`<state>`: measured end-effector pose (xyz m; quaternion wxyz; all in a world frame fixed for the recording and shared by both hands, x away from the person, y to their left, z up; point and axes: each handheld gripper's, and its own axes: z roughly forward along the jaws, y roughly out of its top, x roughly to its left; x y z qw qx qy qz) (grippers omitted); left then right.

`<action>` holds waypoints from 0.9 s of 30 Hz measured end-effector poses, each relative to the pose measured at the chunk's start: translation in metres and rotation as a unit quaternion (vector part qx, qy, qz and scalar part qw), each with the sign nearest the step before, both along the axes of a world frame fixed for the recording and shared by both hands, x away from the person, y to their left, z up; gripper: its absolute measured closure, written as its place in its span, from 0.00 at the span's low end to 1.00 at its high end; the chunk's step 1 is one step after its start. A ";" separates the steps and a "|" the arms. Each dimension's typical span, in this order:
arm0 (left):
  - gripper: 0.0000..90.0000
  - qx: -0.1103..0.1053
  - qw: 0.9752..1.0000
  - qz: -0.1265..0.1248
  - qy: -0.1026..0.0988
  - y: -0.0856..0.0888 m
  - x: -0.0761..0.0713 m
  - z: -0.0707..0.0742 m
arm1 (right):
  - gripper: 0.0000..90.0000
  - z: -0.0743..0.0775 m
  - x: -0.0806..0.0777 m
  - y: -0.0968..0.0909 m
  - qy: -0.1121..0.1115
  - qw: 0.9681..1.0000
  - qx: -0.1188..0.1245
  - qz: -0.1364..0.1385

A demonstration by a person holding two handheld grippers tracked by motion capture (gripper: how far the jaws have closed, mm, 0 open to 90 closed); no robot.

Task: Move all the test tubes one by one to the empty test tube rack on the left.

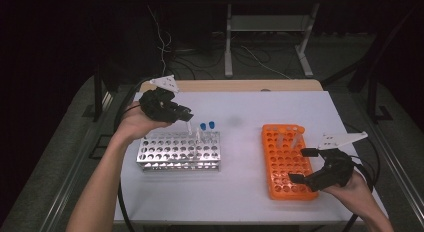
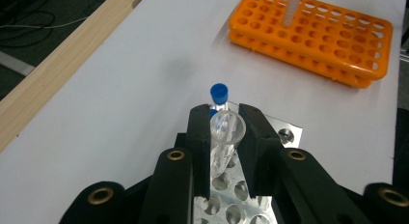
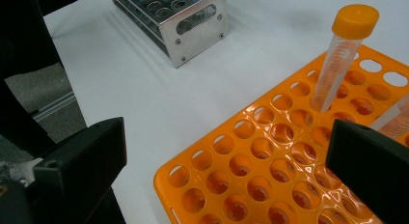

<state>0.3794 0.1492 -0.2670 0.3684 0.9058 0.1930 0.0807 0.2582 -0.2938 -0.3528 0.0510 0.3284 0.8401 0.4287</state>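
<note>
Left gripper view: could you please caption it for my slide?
Left hand-held gripper clamps a clear uncapped plastic tube above the silver metal rack.

1. Just beyond the left gripper [image 2: 225, 137], two blue-capped tubes [image 1: 207, 126] stand in the silver metal rack [image 1: 179, 152].
2. Ahead of the right gripper [image 3: 226, 175], an orange-capped clear tube [image 3: 340, 60] rises from the orange plastic rack [image 3: 270, 156].
3. Bare white tabletop [image 1: 240, 147] lies between both grippers.

place: lab | evidence: metal tube rack [image 1: 178, 151], orange tube rack [image 1: 286, 157], white table [image 1: 240, 107]
</note>
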 end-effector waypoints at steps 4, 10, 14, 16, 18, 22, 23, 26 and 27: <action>0.83 0.000 1.000 0.005 0.002 0.002 0.006 -0.008 | 0.00 -0.001 0.000 0.001 0.000 1.000 0.000 0.000; 0.83 -0.001 1.000 0.014 0.007 0.004 0.013 -0.021 | 0.00 -0.004 0.000 0.000 0.002 1.000 -0.001 0.000; 0.83 -0.005 1.000 0.018 0.010 0.005 0.017 -0.028 | 0.00 -0.006 0.000 -0.002 0.004 1.000 -0.001 -0.001; 0.83 -0.007 1.000 0.018 0.012 0.005 0.019 -0.031 | 0.00 -0.007 0.000 -0.002 0.003 1.000 -0.001 -0.003; 0.83 -0.007 1.000 0.019 0.013 0.004 0.020 -0.035 | 0.00 -0.009 -0.001 -0.004 0.005 1.000 0.000 -0.005; 0.83 -0.012 1.000 0.015 0.020 0.003 0.021 -0.041 | 0.00 -0.013 -0.001 -0.009 0.007 1.000 0.001 -0.015; 0.83 -0.009 1.000 0.015 0.021 0.003 0.021 -0.042 | 0.00 -0.014 -0.001 -0.010 0.008 1.000 0.001 -0.018; 0.83 -0.007 1.000 0.014 0.025 0.003 0.021 -0.047 | 0.00 -0.017 0.000 -0.015 0.009 1.000 0.004 -0.026; 0.83 -0.007 1.000 0.014 0.026 0.003 0.021 -0.049 | 0.00 -0.018 0.001 -0.016 0.008 1.000 0.004 -0.027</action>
